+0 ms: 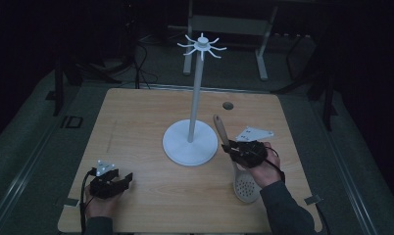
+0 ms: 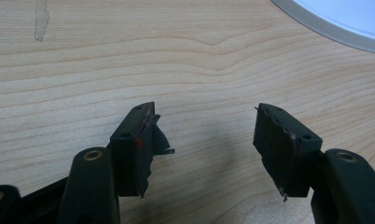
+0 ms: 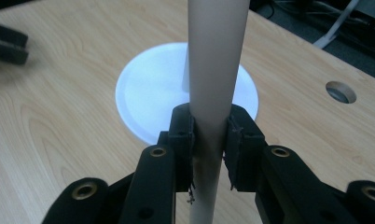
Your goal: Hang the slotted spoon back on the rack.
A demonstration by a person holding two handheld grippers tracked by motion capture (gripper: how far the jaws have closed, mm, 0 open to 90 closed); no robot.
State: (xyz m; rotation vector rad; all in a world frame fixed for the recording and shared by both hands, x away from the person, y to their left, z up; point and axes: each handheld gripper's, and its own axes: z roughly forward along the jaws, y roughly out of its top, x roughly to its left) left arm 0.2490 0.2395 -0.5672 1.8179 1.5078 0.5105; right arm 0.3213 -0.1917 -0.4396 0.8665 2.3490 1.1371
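Note:
A slotted spoon (image 1: 240,169) with a pale wooden handle and a perforated head lies to the right of the white hook stand (image 1: 195,98). My right gripper (image 1: 234,149) is shut on the spoon's handle (image 3: 213,84), which runs up between the jaws in the right gripper view. The stand's round base (image 3: 153,88) sits just behind the handle there. My left gripper (image 1: 124,180) rests low at the table's front left, open, nothing between its pads (image 2: 141,144), hovering over bare wood.
The wooden table (image 1: 136,127) has a cable hole (image 1: 228,105) at the back right. The stand's top carries several curved hooks (image 1: 203,46). The stand base's edge (image 2: 335,23) shows at the upper right of the left gripper view. Dark floor and furniture legs lie beyond.

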